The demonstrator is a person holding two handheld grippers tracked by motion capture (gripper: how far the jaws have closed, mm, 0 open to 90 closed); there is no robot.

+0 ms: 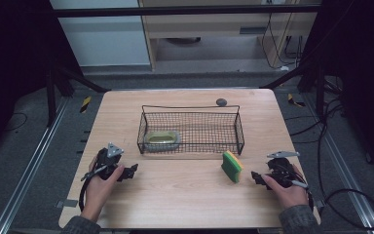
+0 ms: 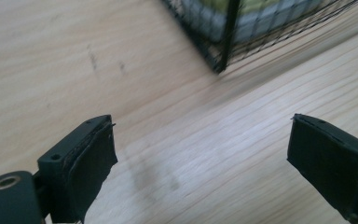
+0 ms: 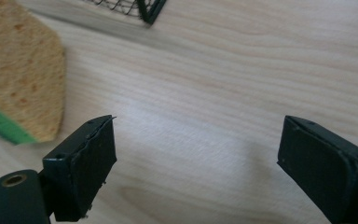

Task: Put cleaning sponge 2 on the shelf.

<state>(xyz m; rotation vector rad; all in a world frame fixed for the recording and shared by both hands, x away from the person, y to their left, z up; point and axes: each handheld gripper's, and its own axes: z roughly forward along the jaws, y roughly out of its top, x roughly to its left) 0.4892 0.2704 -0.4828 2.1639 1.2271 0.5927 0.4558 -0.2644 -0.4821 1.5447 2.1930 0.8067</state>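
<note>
Evenly lit from above on the pale wooden table, dim to near black at both side edges of the high view. Soft, short shadows under the wire basket and beside the sponge. Slightly soft and low in detail overall. Motion-smeared mesh and wood grain in the left gripper view; blurred near jaws in both gripper views. Faint double shadow on the wood between them. No glare.

High view fixed above near edge, looking forward and down over whole bench; left tool view close and low toward basket corner; right tool view close to sponge, basket corner shared.
</note>
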